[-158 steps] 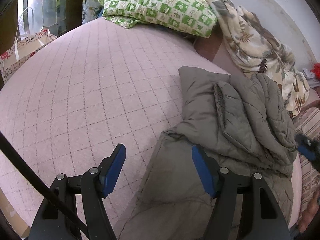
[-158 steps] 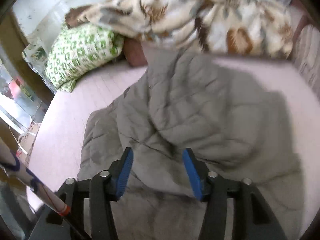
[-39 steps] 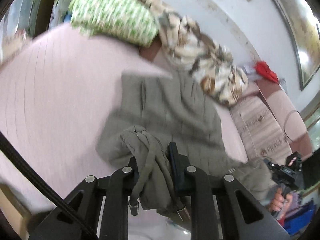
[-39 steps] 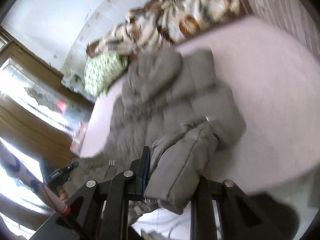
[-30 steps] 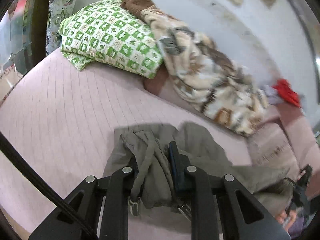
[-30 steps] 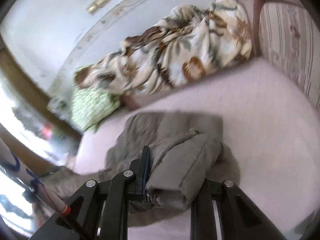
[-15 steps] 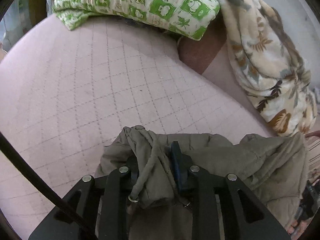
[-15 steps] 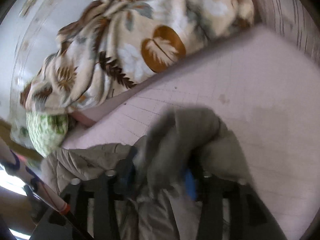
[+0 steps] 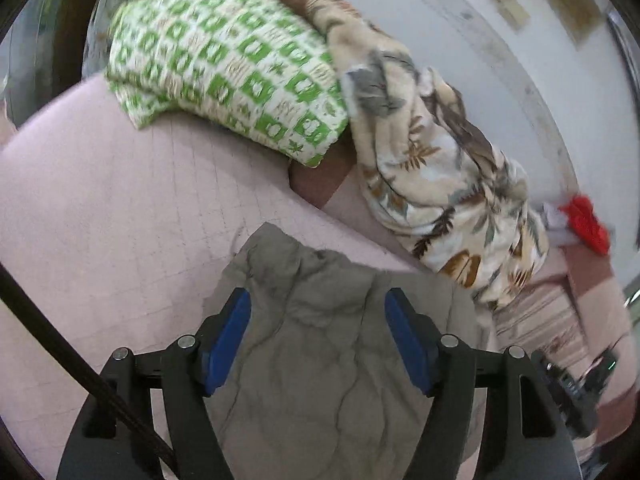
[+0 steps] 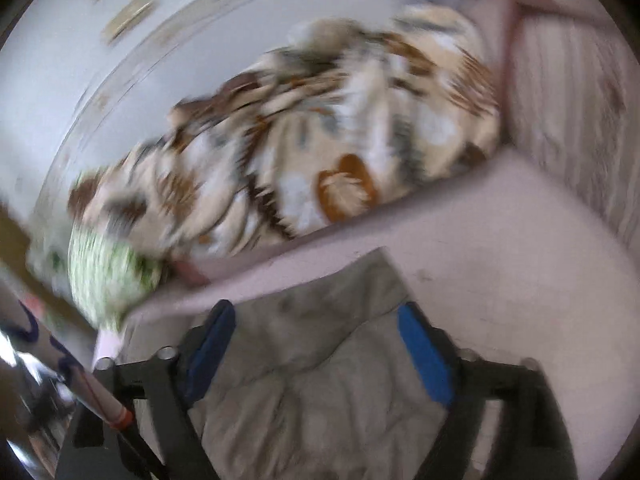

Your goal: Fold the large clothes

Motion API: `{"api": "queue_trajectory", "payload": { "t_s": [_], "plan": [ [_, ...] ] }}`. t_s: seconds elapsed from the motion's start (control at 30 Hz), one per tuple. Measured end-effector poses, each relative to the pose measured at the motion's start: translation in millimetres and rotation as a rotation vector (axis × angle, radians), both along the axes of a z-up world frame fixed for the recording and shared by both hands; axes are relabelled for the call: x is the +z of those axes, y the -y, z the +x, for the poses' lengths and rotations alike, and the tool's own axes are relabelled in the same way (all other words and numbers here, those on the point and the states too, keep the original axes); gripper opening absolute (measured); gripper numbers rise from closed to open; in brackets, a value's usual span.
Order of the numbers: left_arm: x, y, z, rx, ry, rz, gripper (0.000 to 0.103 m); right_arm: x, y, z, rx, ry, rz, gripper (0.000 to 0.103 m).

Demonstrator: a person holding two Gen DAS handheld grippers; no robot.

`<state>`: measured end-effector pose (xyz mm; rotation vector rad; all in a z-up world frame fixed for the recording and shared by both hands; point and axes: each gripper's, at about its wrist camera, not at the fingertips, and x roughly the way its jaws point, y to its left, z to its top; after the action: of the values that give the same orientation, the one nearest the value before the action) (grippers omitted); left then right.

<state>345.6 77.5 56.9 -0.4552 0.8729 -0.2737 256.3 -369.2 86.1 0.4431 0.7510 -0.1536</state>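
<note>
From the left wrist camera, the left gripper (image 9: 318, 336) has its jaws wide open and holds nothing. Its blue pads (image 9: 226, 336) stand far apart, one on each side of the gray coat (image 9: 316, 360). The coat lies flat on the pink bed (image 9: 100, 208) right under the gripper, and its top edge points toward the wall. The coat is puffy and has stitched lines across it. Behind it, a green and white pillow (image 9: 224, 68) leans at the head of the bed. Next to the pillow, and touching it, a blanket with brown leaves (image 9: 432, 160) is piled in a heap along the wall. Something red (image 9: 586, 228) lies past the far end of the blanket. At the right edge a dark tool shows, too small to make out.

From the right wrist camera, the picture is blurry. The right gripper (image 10: 316, 348) also has its jaws wide open with nothing in them. Its blue pads (image 10: 426, 364) sit apart above the gray coat (image 10: 320, 384), which lies on the pink bed (image 10: 520, 248). One corner of the coat pokes out toward the blanket (image 10: 320, 140), but a strip of bed lies between them. The pillow (image 10: 108, 268) is at the left end of the blanket. A striped cushion (image 10: 568, 112) stands to the right.
</note>
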Motion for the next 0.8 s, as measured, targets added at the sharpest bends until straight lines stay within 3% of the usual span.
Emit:
{"api": "queue_trajectory", "payload": {
  "t_s": [0.03,0.1,0.13,0.17,0.2,0.27,0.37,0.47,0.5,0.53,0.67,0.8],
  "plan": [
    [0.0,-0.5,-6.8,-0.003,0.006,0.025,0.069,2.1,-21.4,1.2,0.056,-0.004,-0.007,0.06],
    [-9.0,2.0,-33.2,0.005,0.009,0.105,0.069,2.1,-43.2,3.3,0.114,-0.006,-0.006,0.059],
    [-15.8,1.0,-47.3,0.014,0.011,0.131,0.069,-2.4,-83.9,11.1,0.208,-0.008,-0.012,0.058],
    [-24.4,-2.1,-62.3,0.03,0.014,0.154,0.069,-2.4,-83.9,11.1,0.208,-0.008,-0.012,0.058],
    [-32.2,-4.5,-71.5,0.044,0.017,0.173,0.069,-14.3,-125.1,27.5,0.28,-0.012,-0.056,0.058],
    [-52.5,-9.1,-98.6,0.076,0.039,0.222,0.069,-35.2,-153.2,45.4,0.305,-0.026,-0.101,0.057],
    [-84.0,-15.5,-114.7,0.099,0.031,0.239,0.069,-86.8,-182.2,93.1,0.225,-0.103,-0.276,0.057],
    [-103.1,-17.6,-105.7,0.083,-0.005,0.285,0.069,-134.1,-173.1,131.2,0.109,-0.201,-0.339,0.057],
    [-107.0,-20.0,-100.9,0.063,-0.011,0.293,0.069,-134.1,-173.1,131.2,0.109,-0.201,-0.339,0.057],
    [-107.4,-22.2,-99.6,0.059,-0.009,0.285,0.069,-149.8,-161.2,143.1,0.03,-0.226,-0.373,0.057],
    [-105.6,-37.1,-96.0,0.059,-0.014,0.212,0.069,-164.6,-147.3,154.1,-0.039,-0.244,-0.387,0.058],
    [-102.0,-48.9,-101.1,0.108,-0.013,0.229,0.069,-157.4,-161.4,162.2,-0.007,-0.302,-0.481,0.06]
  ]
}}
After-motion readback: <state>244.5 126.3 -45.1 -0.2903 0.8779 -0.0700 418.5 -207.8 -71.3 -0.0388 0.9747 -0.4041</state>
